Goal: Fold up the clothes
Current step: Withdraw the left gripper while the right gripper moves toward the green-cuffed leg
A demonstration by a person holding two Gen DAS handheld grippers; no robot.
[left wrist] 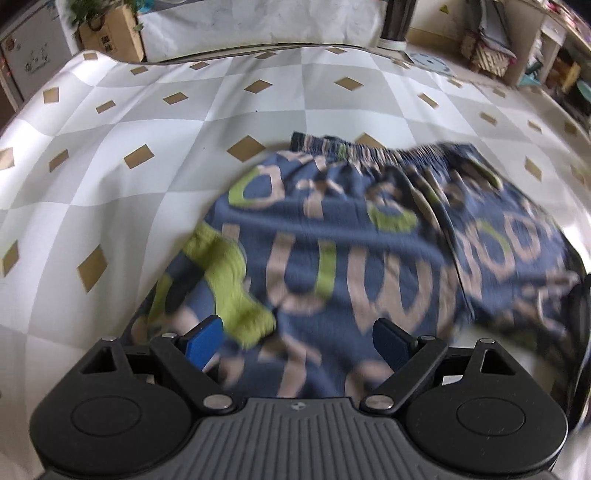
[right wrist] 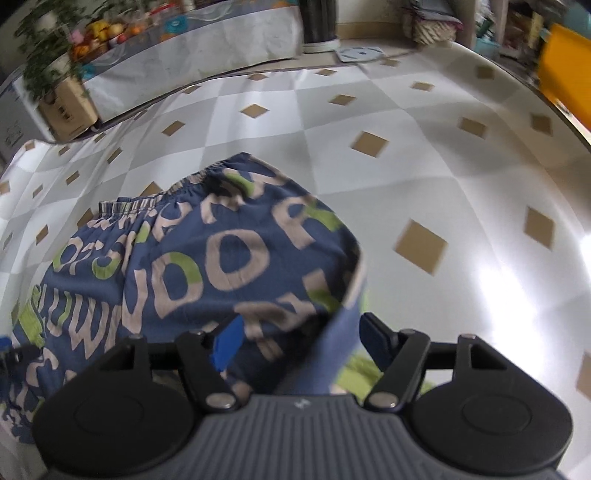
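Observation:
A pair of blue shorts with beige and green letters lies on the checkered tablecloth, elastic waistband at the far side. My left gripper hovers over the near part of the shorts, jaws wide open, with a green cuff by its left finger and nothing pinched. In the right wrist view the shorts fill the left half. My right gripper is open too. A raised fold of the blue fabric stands between its fingers, close to the right one, and the pads are not pressing on it.
The tablecloth stretches bare to the right and far side. Beyond the far edge stand a cardboard box with a plant, a dark cylinder and cluttered shelves. An orange object sits at the far right.

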